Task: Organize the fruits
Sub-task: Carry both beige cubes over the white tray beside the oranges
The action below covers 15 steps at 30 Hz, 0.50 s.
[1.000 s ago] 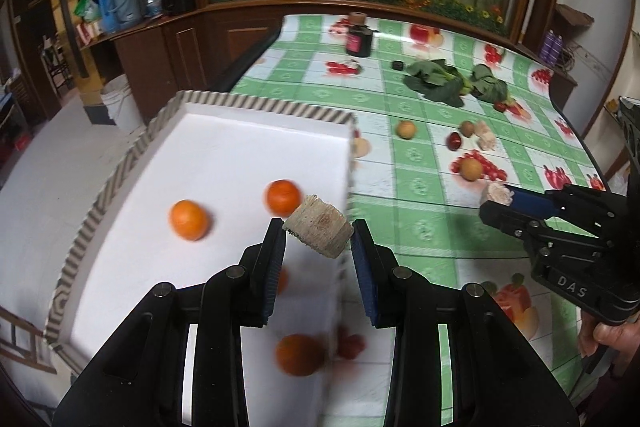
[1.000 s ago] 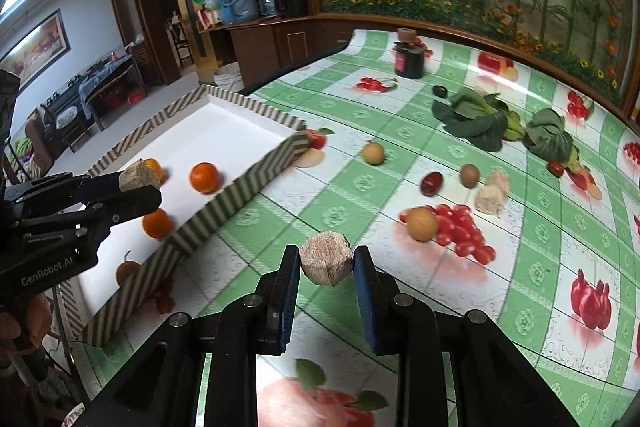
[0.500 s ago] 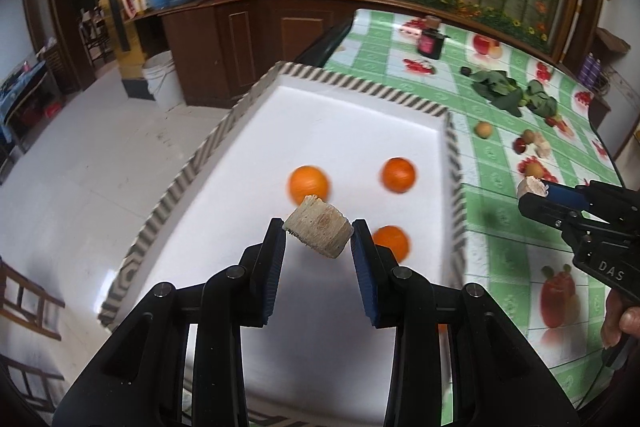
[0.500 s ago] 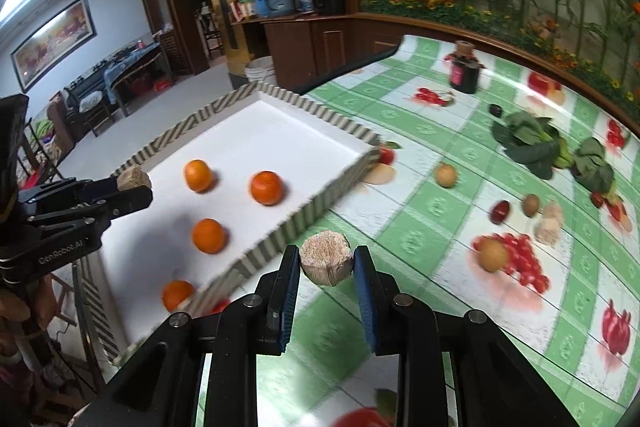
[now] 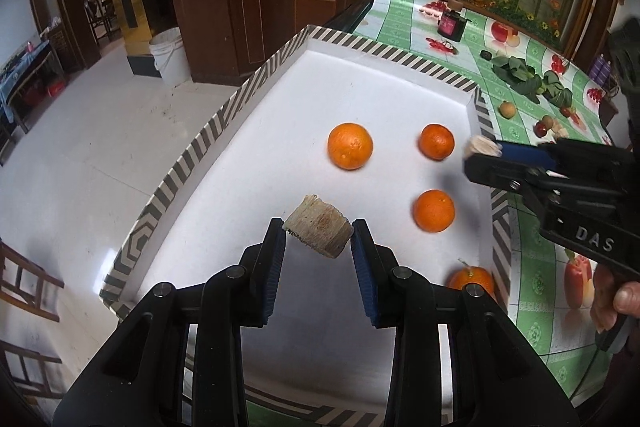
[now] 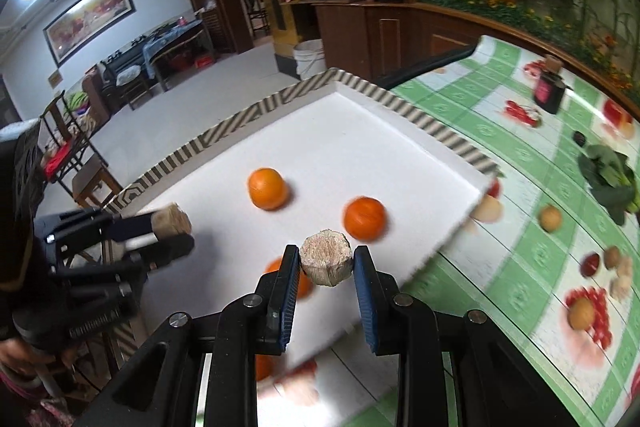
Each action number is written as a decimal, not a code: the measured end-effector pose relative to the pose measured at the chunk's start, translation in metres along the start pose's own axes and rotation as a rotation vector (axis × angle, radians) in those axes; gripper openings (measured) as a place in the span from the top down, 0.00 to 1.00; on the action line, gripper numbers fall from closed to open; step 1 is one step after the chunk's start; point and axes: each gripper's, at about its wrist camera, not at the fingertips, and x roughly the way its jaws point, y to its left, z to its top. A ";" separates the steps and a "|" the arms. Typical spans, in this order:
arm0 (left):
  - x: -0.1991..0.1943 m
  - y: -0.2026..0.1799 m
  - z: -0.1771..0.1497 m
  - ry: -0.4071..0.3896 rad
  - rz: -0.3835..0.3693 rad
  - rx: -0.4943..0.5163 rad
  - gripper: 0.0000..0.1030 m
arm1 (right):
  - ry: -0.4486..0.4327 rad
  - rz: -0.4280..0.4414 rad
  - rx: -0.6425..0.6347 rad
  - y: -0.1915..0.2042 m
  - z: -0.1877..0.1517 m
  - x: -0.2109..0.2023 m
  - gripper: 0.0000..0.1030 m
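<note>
A white tray (image 5: 248,95) with a striped rim holds several oranges (image 5: 350,145). My left gripper (image 5: 319,231) is shut on a beige fibrous chunk (image 5: 318,231) and holds it above the tray's near part. My right gripper (image 6: 326,261) is shut on a similar beige chunk (image 6: 327,262) above the tray's right side, near an orange (image 6: 365,219). The right gripper also shows in the left wrist view (image 5: 482,149) over the tray's right rim. The left gripper shows in the right wrist view (image 6: 170,231) at the tray's left.
The green fruit-print tablecloth (image 6: 520,227) carries small round fruits (image 6: 550,217), leafy greens (image 6: 610,175), a dark jar (image 6: 547,91) and another beige chunk (image 6: 621,281). A white bucket (image 5: 170,55) and wooden cabinets stand beyond the tray.
Both grippers have moved left over the tray, each still holding its chunk. The right gripper has come from above the tablecloth to over the tray's right side.
</note>
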 end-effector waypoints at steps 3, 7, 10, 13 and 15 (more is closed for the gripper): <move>0.002 0.001 -0.001 0.004 0.000 -0.002 0.68 | 0.008 0.020 -0.015 0.007 0.008 0.011 0.74; 0.007 0.002 0.000 0.009 -0.005 -0.011 0.68 | 0.031 0.035 -0.036 0.015 0.016 0.029 0.74; 0.009 0.004 0.000 0.010 -0.006 -0.018 0.68 | 0.054 0.035 -0.042 0.016 0.020 0.042 0.74; 0.011 0.005 0.001 0.013 -0.004 -0.024 0.68 | 0.073 0.037 -0.043 0.016 0.021 0.053 0.74; 0.014 0.005 0.001 0.020 -0.002 -0.026 0.68 | 0.079 0.041 -0.048 0.018 0.022 0.057 0.74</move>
